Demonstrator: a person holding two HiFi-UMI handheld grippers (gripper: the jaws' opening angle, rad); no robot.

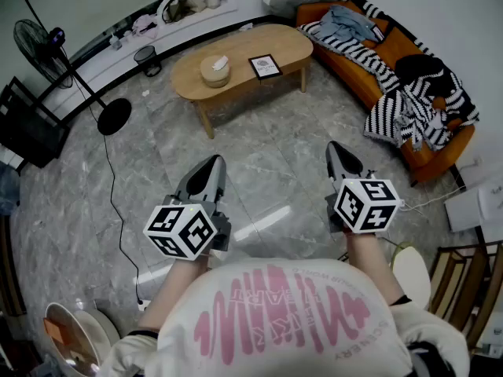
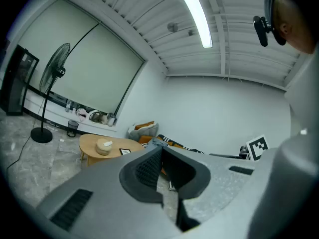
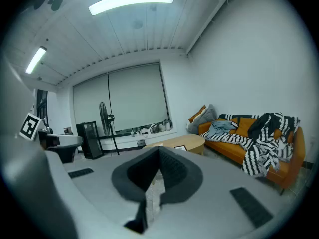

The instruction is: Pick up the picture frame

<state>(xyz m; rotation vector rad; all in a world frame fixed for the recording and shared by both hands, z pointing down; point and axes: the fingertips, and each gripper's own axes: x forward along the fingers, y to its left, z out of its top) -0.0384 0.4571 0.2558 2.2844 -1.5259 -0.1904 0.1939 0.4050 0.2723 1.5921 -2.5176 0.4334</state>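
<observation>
The picture frame [image 1: 265, 66], dark-edged with a white mat, lies flat on the oval wooden coffee table [image 1: 236, 85] across the room. It also shows small in the left gripper view as the frame [image 2: 124, 152] and in the right gripper view as the frame [image 3: 180, 148]. My left gripper [image 1: 212, 163] and right gripper [image 1: 336, 149] are held out over the grey marble floor, well short of the table. Both point roughly level toward it. The jaws of each meet at the tips with nothing between them, as with the left gripper [image 2: 158, 145] and the right gripper [image 3: 159, 149].
A round tissue box [image 1: 215, 71] sits on the table beside the frame. An orange sofa [image 1: 397, 49] with striped blankets runs along the right. A standing fan [image 1: 55, 49], its cable, a black unit [image 1: 27, 128] and a small bin [image 1: 147, 60] stand at the left.
</observation>
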